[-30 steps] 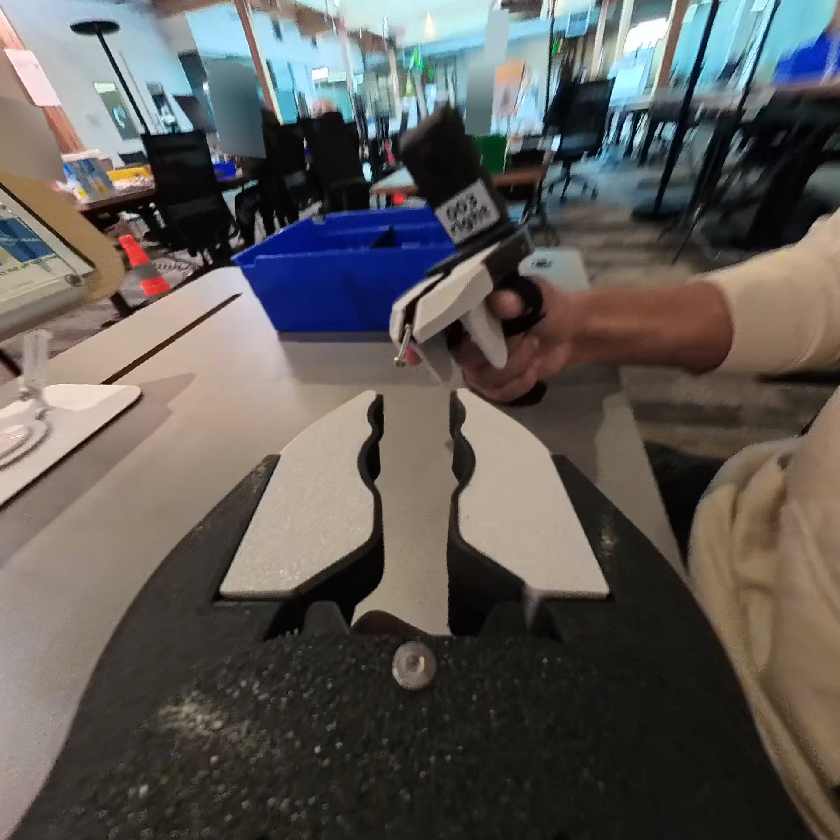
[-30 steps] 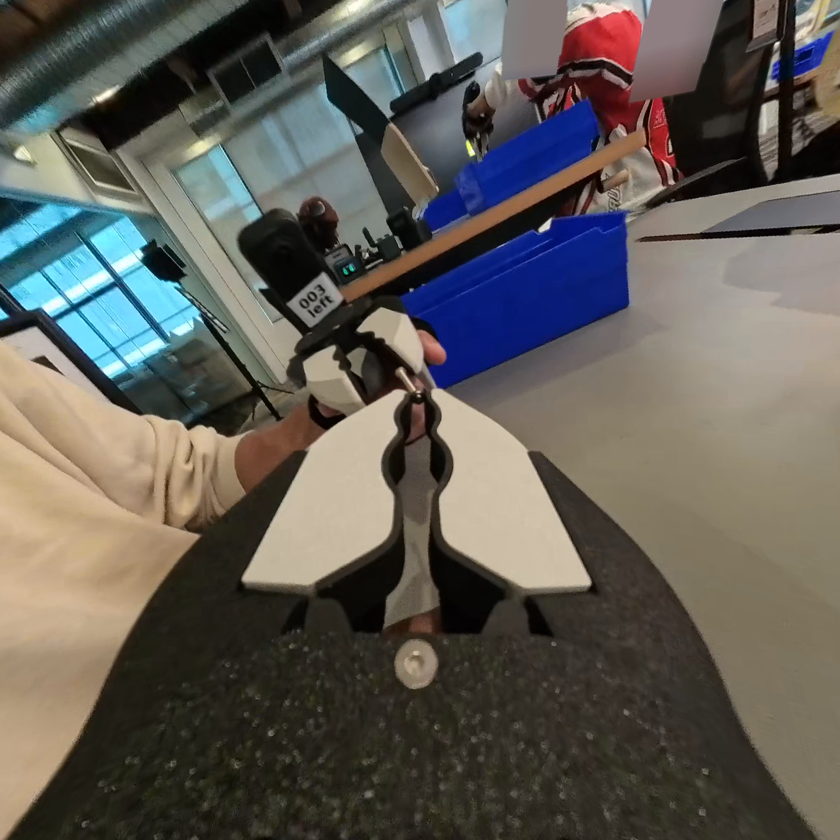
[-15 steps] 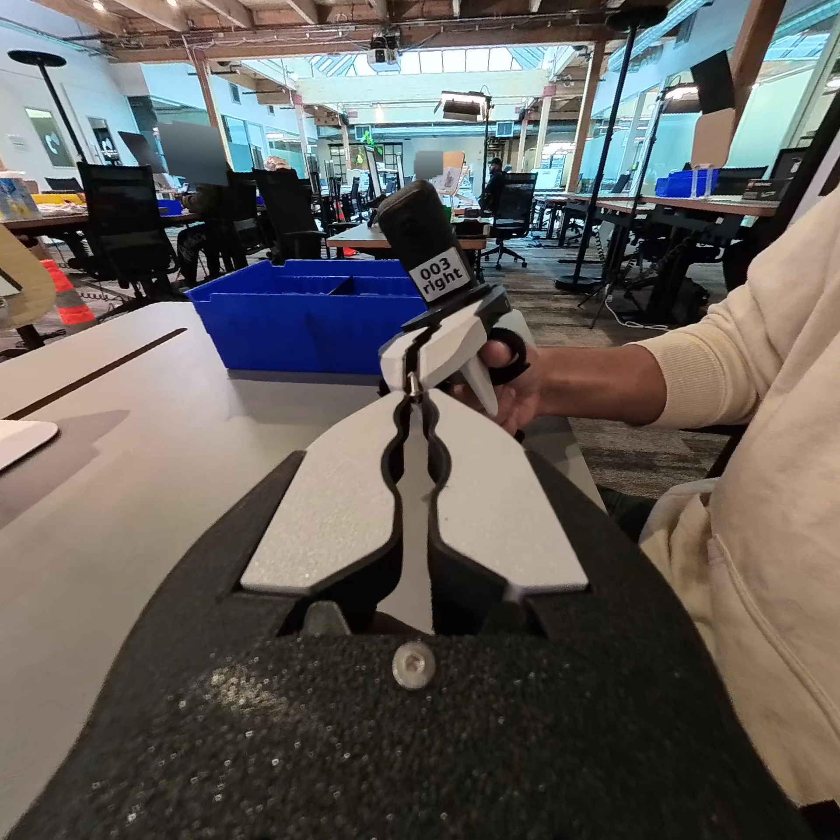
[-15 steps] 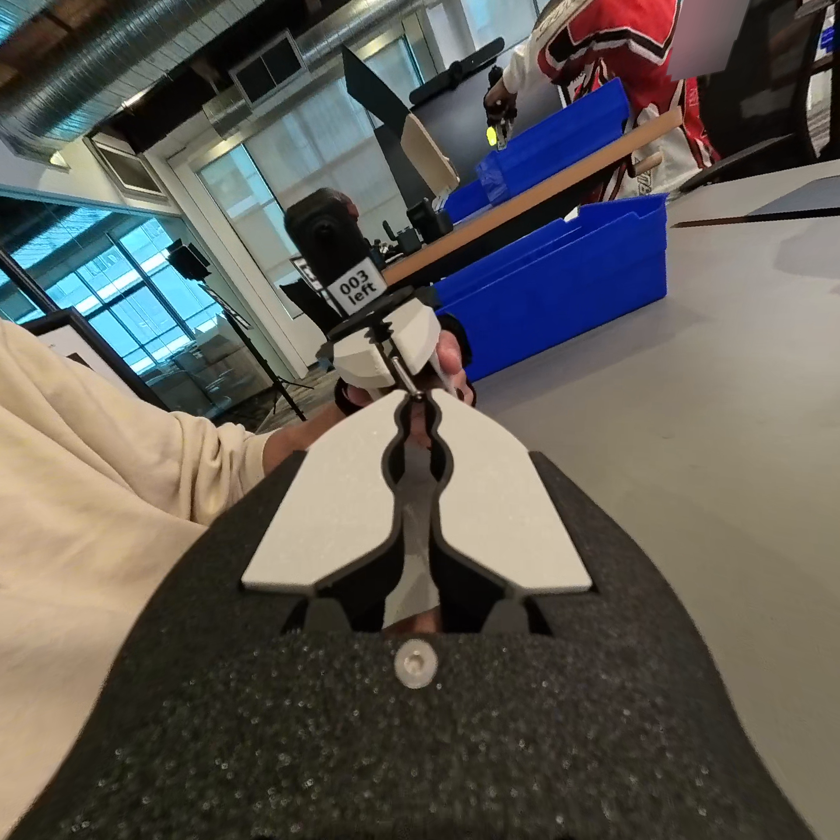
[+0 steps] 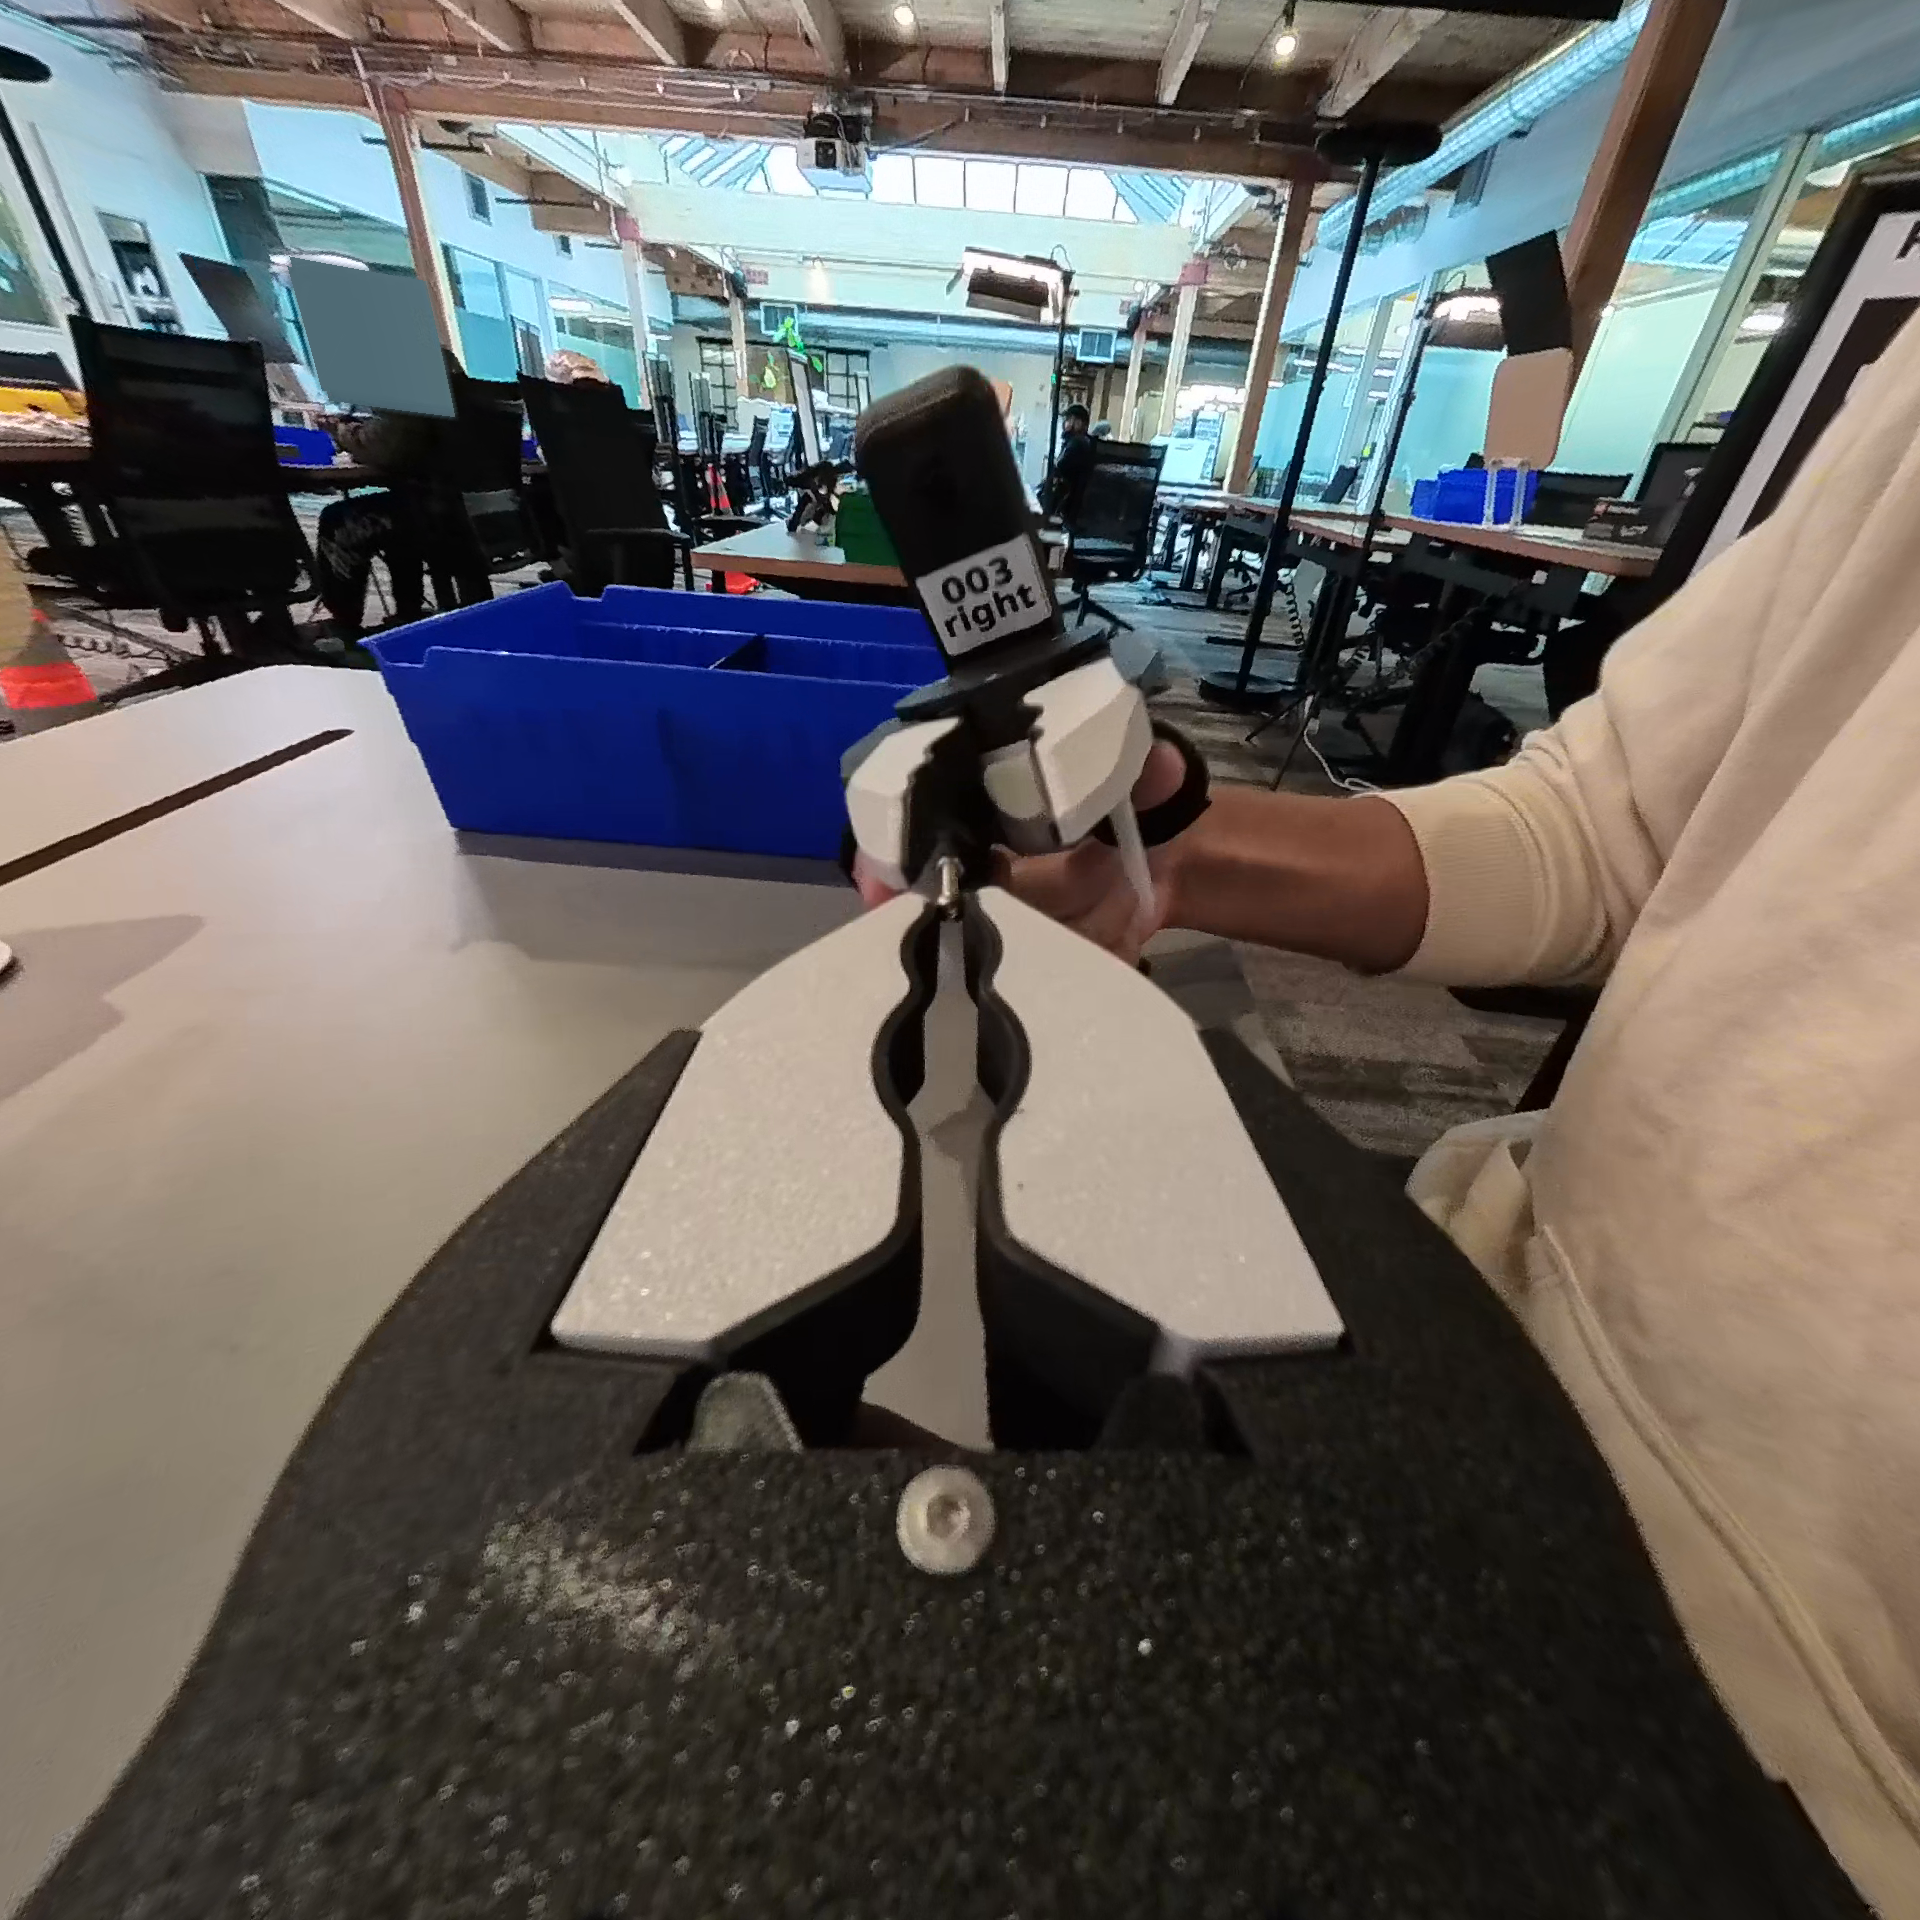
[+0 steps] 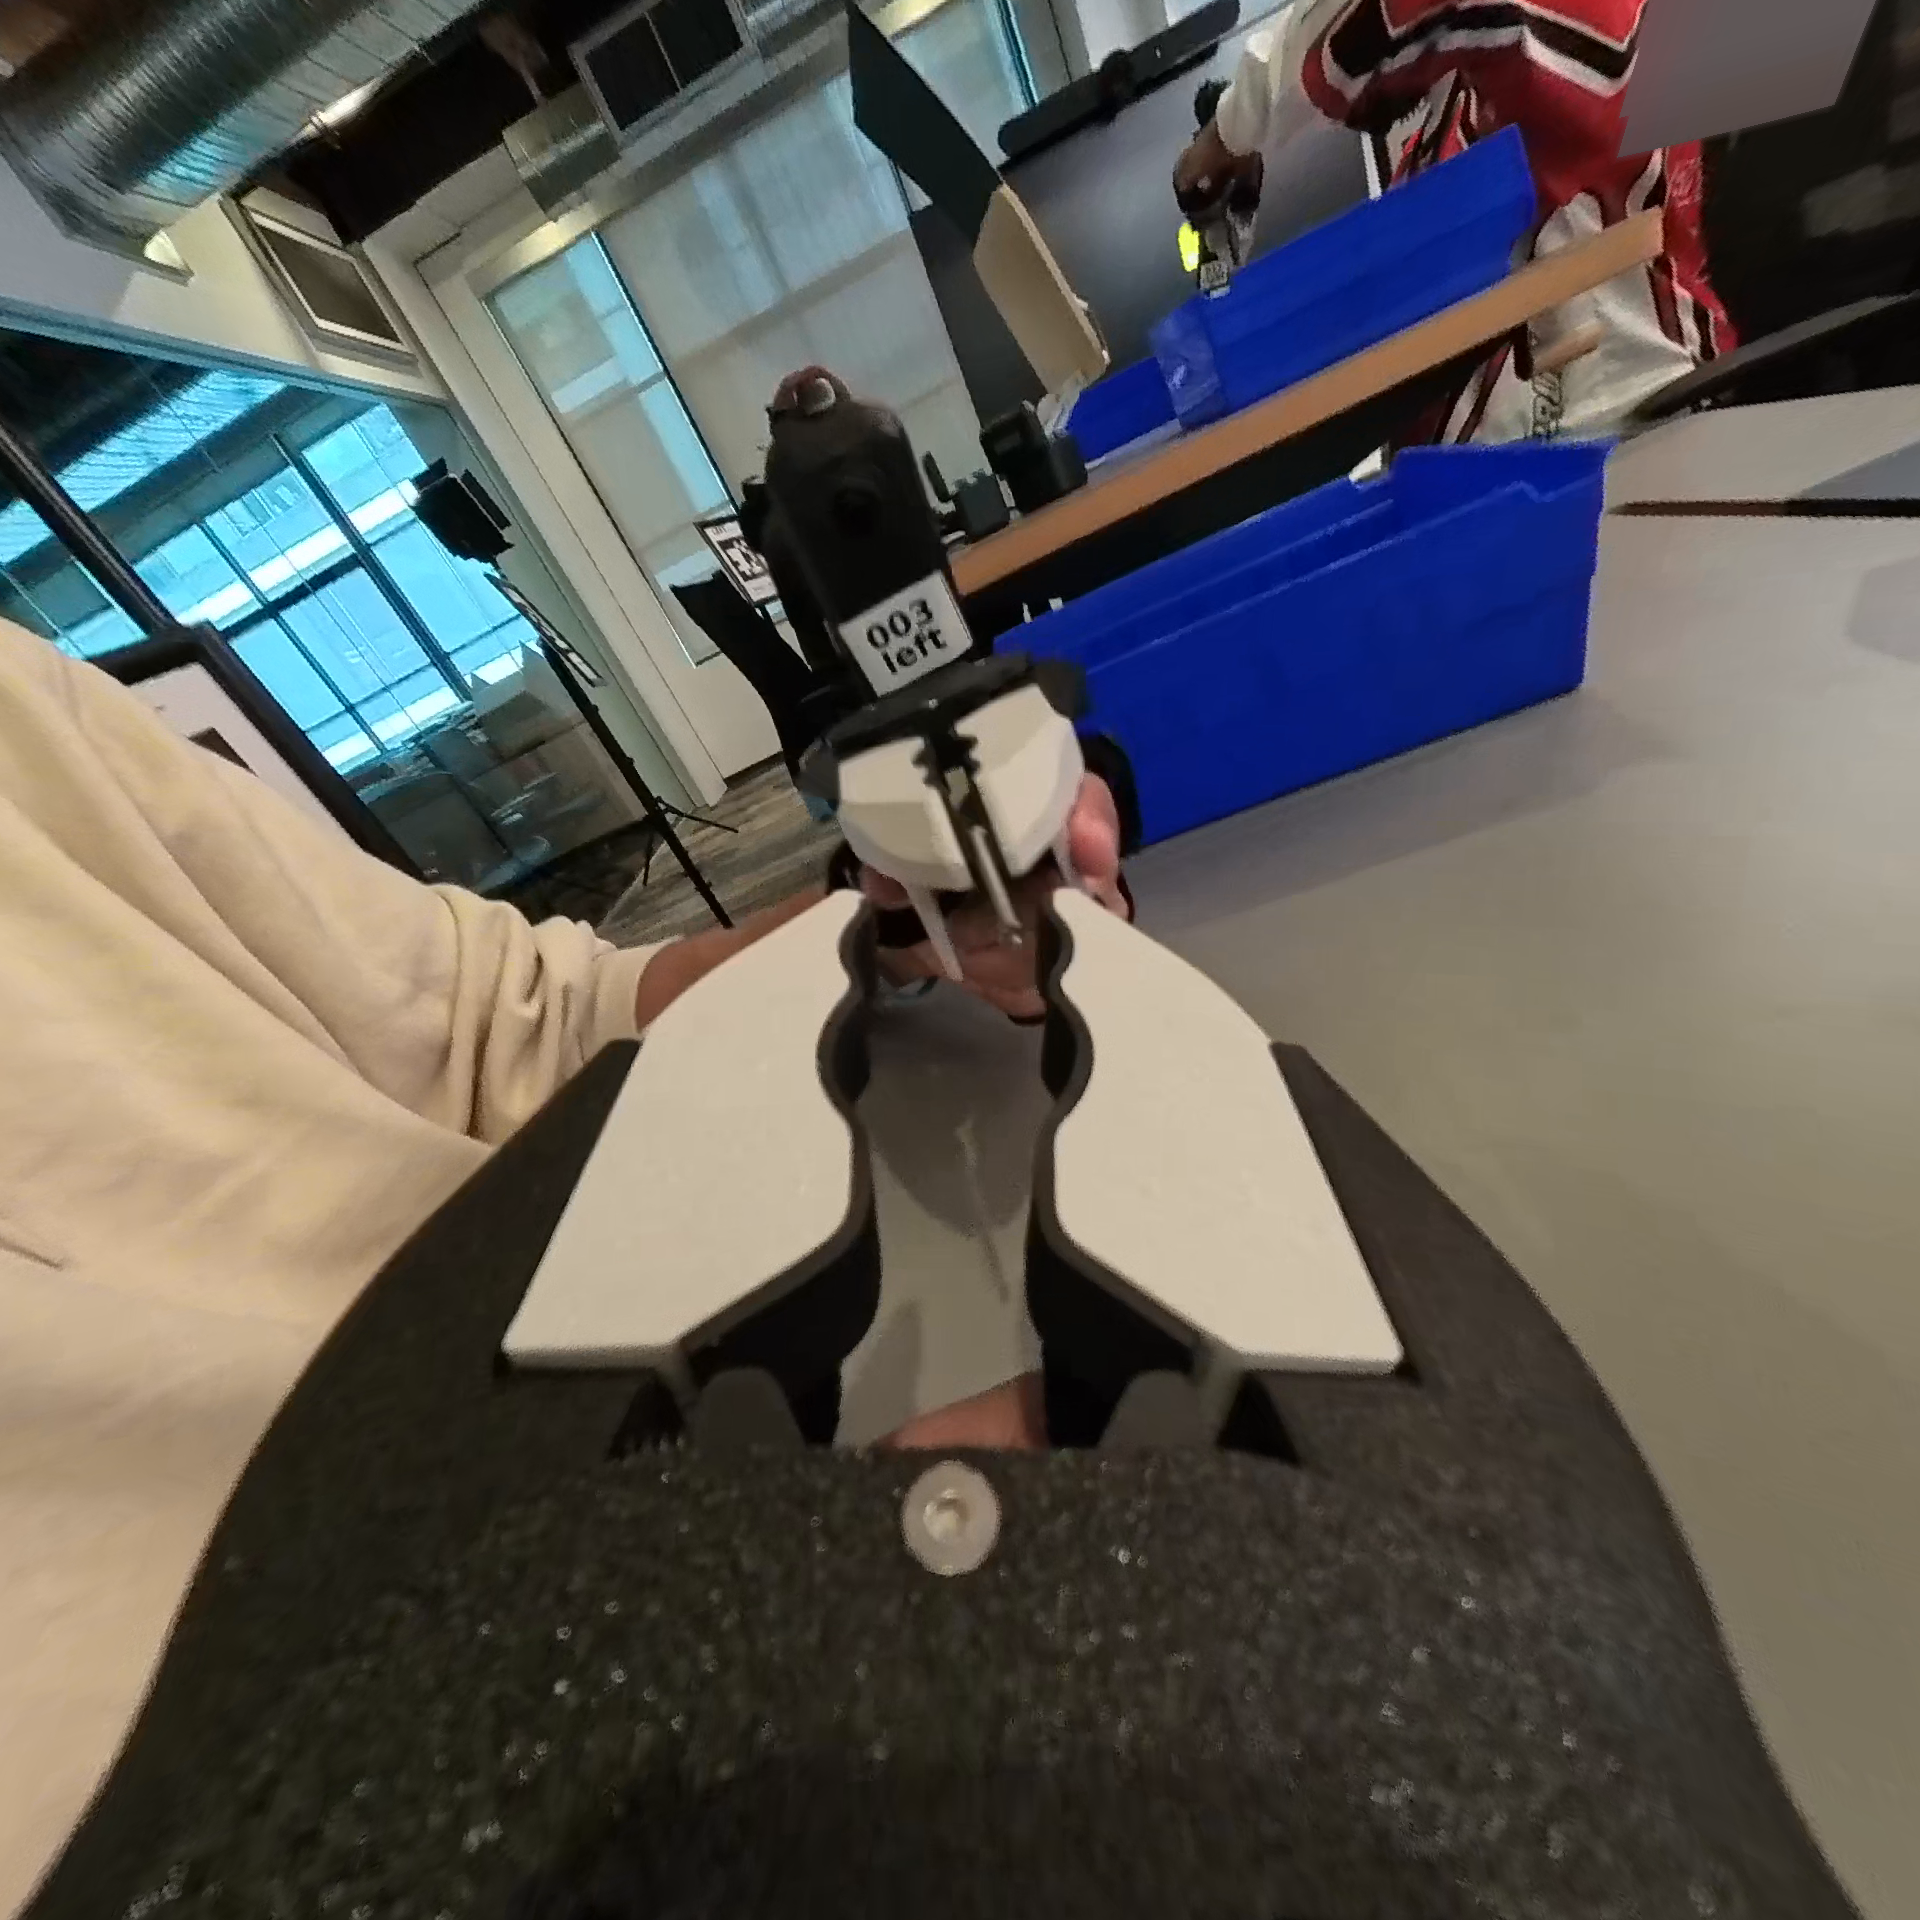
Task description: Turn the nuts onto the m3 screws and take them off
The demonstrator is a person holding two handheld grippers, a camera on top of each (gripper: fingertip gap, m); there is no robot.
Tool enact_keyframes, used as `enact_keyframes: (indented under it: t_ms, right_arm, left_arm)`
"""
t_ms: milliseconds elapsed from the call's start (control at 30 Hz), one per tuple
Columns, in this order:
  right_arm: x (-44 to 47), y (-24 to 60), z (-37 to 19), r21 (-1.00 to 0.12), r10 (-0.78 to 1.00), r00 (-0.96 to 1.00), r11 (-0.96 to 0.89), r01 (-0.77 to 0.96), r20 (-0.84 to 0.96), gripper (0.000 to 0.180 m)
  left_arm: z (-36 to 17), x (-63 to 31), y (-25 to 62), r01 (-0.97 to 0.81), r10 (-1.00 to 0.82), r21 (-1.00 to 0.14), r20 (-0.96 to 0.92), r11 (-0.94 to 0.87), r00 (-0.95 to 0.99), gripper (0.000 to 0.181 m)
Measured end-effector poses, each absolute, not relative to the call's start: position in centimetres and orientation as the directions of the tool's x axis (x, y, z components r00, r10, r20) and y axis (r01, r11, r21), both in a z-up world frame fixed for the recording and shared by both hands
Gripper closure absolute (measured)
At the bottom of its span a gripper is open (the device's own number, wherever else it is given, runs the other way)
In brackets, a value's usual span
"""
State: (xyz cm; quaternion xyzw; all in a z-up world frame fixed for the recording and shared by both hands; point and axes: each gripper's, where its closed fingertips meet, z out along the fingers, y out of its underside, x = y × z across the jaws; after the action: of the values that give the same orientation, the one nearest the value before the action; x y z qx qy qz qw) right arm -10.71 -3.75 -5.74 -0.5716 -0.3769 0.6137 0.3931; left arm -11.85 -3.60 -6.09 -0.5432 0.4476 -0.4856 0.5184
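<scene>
Comparing against half a second earlier, the left gripper [image 5: 948, 925] had closed, pinching the m3 screw [image 5: 945, 881] at its tips. The right gripper [image 6: 954, 920] had spread and released it. Handover judged complete; whether a nut was fitted could not be told.
</scene>
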Motion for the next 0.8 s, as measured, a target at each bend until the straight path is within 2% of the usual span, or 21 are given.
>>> enact_keyframes:
  t_ms: [100, 267, 467, 633, 800]
  right_arm:
    - [-10.5, -3.2, -4.7, -0.908, 0.915, -0.038, -0.404, -0.114, -0.402, 0.153]
    - [-11.0, -3.6, -6.9, -0.894, 0.895, -0.035, -0.446, -0.038, -0.445, 0.152]
    - [-10.6, -3.4, -4.8, -0.902, 0.910, -0.040, -0.414, -0.121, -0.413, 0.152]
    - [-10.6, -3.3, -6.5, -0.906, 0.908, -0.014, -0.420, -0.051, -0.419, 0.153]
    - [-10.6, -3.8, -5.0, -0.910, 0.916, -0.043, -0.402, -0.101, -0.400, 0.154]
  left_arm:
    - [-6.6, -11.8, -3.4, -0.013, -0.988, -0.999, 0.046, -0.049, 0.147, 0.177]
    - [-5.4, -12.4, -3.4, 0.057, -0.987, -0.997, 0.059, -0.051, 0.151, 0.177]
    - [-6.2, -12.2, -3.3, 0.013, -0.987, -0.999, 0.047, -0.045, 0.156, 0.177]
    - [-6.1, -12.3, -3.5, 0.022, -0.987, -0.999, 0.049, -0.046, 0.151, 0.177]
    - [-6.5, -12.1, -3.5, -0.003, -0.987, -0.999, 0.041, -0.042, 0.153, 0.177]
